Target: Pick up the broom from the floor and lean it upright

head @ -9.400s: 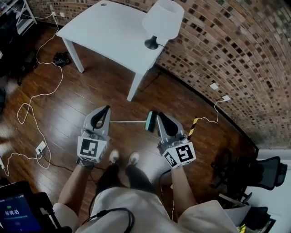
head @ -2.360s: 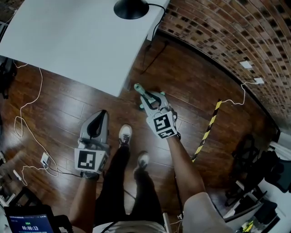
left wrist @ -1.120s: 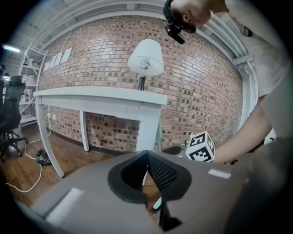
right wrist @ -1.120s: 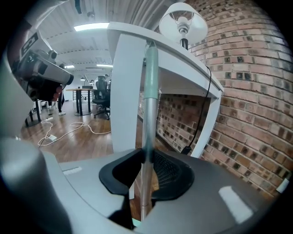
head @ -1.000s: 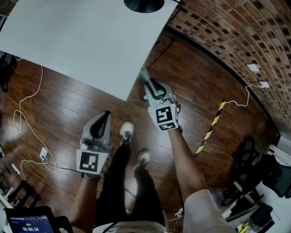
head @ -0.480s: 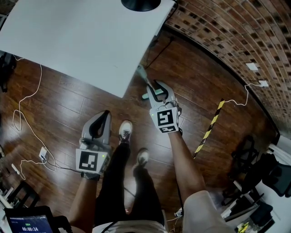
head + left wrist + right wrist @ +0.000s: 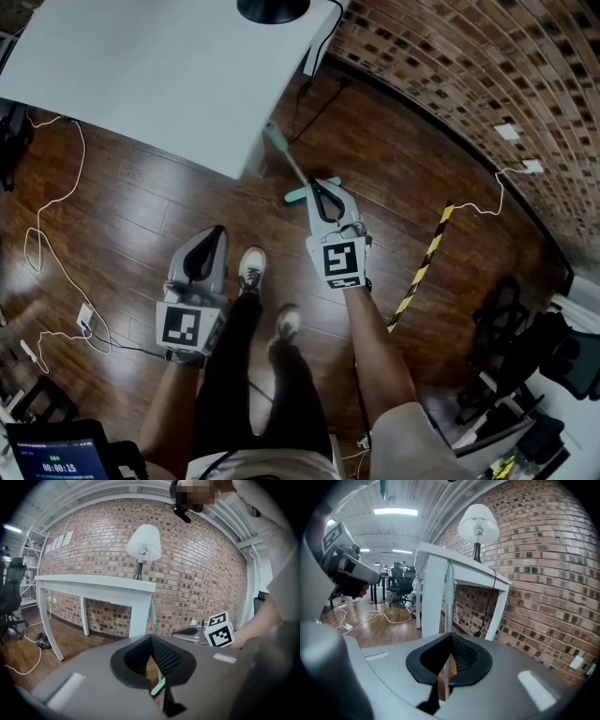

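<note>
Right tool (image 7: 316,183) has just closed, empty, near the broom (image 7: 284,155)

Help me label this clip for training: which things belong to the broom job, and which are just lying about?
In the job: broom, upright at the white table's corner; right gripper, jaws just closed, nothing between them.
Lying about: lamp; striped floor strip; office chair; left gripper, shut and idle.
</note>
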### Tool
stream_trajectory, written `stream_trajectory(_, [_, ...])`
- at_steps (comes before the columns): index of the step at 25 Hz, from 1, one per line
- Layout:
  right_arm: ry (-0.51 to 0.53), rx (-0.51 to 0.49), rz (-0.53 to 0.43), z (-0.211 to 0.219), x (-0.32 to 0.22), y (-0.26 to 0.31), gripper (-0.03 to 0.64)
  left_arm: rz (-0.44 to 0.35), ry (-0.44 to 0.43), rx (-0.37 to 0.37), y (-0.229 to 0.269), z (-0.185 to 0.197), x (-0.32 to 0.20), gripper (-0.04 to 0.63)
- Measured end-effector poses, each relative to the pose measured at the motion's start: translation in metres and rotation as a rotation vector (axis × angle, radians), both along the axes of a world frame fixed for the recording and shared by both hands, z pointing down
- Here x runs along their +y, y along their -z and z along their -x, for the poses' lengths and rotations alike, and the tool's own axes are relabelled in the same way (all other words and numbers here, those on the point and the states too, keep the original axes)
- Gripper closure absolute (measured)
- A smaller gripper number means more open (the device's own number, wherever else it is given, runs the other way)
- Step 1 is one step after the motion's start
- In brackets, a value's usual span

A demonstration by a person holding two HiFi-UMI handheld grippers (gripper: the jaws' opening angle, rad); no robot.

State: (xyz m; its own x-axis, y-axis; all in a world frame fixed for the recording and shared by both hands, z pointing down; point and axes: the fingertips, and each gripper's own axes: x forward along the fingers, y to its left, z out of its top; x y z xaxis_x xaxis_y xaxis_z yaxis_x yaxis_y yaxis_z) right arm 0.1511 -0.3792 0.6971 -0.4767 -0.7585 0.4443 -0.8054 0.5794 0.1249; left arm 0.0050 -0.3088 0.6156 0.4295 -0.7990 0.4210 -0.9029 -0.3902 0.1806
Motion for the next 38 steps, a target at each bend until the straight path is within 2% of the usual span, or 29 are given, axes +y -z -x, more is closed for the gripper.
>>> stream_trajectory(2, [-0.014,-0.02,-0.005,-0.003,0.012,0.012,0.604,-0.026,-0.001,-0.001,0.007,-0.002,0.002,0.594])
stream_trajectory(4, [-0.023,-0.045,-0.011,-0.006,0.031,0.034,0.604,-0.088,0.009,0.009,0.025,0.0,0.008,0.594])
stream_trajectory(10, [-0.098,-0.13,-0.063,-0.028,0.074,0.115,0.604,-0.14,0.014,-0.01,0.073,0.0,0.032,0.594])
stream_trajectory(14, [-0.132,-0.159,-0.13,-0.044,0.106,0.173,0.604,-0.192,0.034,0.059,0.114,-0.01,0.054,0.594])
stream_trajectory(20, [-0.186,-0.185,-0.223,-0.068,0.152,0.256,0.604,-0.265,0.017,0.08,0.176,-0.028,0.082,0.594])
stream_trajectory(27, [-0.191,-0.225,-0.32,-0.091,0.21,0.354,0.604,-0.39,0.006,0.061,0.267,-0.047,0.131,0.594])
stream_trajectory(33, [-0.203,-0.26,-0.349,-0.102,0.254,0.429,0.604,-0.431,-0.001,0.023,0.333,-0.051,0.18,0.594])
stream_trajectory(38, [-0.204,-0.289,-0.388,-0.096,0.292,0.482,0.604,-0.474,-0.019,0.065,0.389,-0.046,0.207,0.594])
